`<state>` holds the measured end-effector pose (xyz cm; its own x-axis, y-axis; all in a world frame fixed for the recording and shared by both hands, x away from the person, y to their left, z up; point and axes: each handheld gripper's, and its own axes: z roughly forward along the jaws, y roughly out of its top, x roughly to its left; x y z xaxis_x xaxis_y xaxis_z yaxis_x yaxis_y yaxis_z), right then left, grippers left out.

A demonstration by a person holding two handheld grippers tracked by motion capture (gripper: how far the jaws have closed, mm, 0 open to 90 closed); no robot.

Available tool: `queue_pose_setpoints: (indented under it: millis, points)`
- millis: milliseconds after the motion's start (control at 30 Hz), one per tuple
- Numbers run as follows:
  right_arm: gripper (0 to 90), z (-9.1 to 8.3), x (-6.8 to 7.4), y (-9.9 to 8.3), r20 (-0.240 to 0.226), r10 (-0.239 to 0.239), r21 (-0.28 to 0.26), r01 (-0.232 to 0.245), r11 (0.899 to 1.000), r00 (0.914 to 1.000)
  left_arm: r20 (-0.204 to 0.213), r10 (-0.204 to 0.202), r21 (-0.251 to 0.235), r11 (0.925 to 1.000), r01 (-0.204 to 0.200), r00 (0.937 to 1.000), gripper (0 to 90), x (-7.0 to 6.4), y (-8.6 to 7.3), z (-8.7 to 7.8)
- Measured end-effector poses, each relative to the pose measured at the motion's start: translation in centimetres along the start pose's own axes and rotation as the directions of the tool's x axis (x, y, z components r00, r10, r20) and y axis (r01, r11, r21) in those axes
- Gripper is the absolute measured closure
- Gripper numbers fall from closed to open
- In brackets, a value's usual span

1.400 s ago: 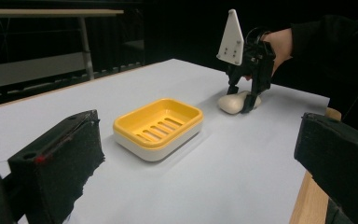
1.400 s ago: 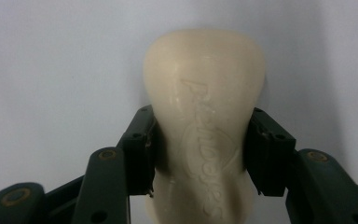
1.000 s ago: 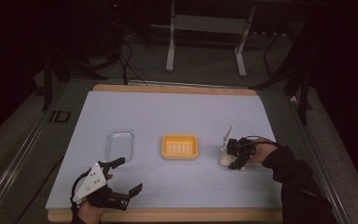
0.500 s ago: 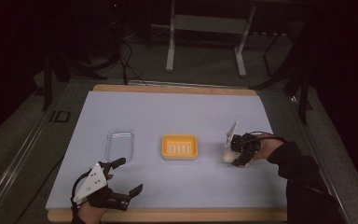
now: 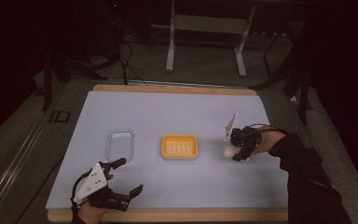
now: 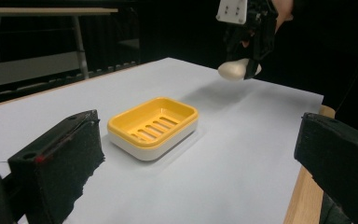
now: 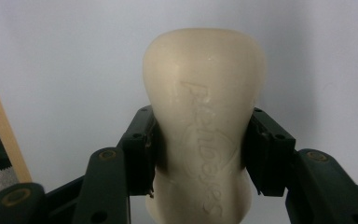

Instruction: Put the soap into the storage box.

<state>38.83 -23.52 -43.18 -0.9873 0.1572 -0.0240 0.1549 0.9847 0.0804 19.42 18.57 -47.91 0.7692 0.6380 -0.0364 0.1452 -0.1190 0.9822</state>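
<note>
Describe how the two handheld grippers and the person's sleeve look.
Both are black two-jaw tools. The left gripper carries a grey three-cornered plate with small holes; its jaw pads are blocky black foam. The right gripper has a similar plate, a thin black cable, and a dark sleeve behind.

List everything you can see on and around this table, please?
soap bar: one, cream, pinched in the right tool, lifted off the sheet
soap dish: one, yellow over white, mid-table
clear lid: one, transparent, left of the dish
sheet: one, pale lilac, covering the table
table: one, wooden edge showing
metal frame: one, grey, on the floor behind
left tool: one, black, open, near front edge
right tool: one, black, shut on the soap
sleeve: one, dark, at right
</note>
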Motion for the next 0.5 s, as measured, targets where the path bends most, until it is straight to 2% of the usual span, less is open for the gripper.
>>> queue_pose_setpoints:
  millis: [100,267,500]
  points:
    - [49.8,-0.7,0.1,0.4,0.024,-0.022,0.001,0.022,1.0,0.9995,0.003,0.003,0.009,1.0,-0.003,1.0,1.1,0.0,0.0,0.1]
    - [49.8,-1.8,0.1,1.3,0.037,-0.05,-0.005,0.05,0.999,0.9981,0.002,0.003,0.008,1.0,-0.003,1.0,1.1,0.0,0.0,0.0]
    - [49.8,-2.4,-0.1,2.3,0.034,-0.089,-0.007,0.089,0.996,0.9955,0.006,0.003,0.008,1.0,-0.003,1.0,1.1,0.0,0.0,0.1]
